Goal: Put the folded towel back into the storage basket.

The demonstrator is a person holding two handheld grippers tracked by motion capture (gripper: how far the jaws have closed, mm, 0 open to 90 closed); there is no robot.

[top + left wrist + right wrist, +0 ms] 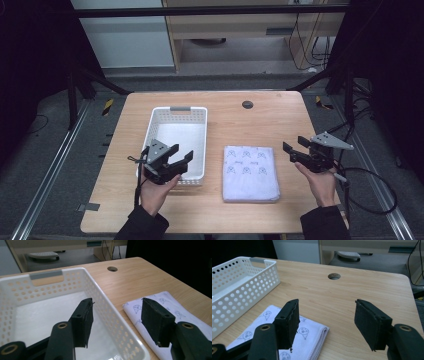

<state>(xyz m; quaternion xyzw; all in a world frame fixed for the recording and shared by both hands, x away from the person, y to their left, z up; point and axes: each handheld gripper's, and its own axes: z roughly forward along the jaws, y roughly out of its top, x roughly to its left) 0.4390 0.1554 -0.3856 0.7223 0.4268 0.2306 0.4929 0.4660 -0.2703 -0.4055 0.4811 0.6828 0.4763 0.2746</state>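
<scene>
A folded white cloth with small blue drawings lies flat on the wooden table, near its front middle. To its left stands an empty white perforated basket. My left gripper is open and hovers over the basket's near right corner; in the left gripper view its jaws straddle the basket's right wall, with the cloth to the right. My right gripper is open, just right of the cloth, holding nothing. In the right gripper view the cloth lies under the left jaw.
A round cable hole sits in the table near its far edge. Black frame legs stand at both far corners. Beyond the table are a wooden desk and hanging cables. A black cable trails from the right gripper off the table's right side.
</scene>
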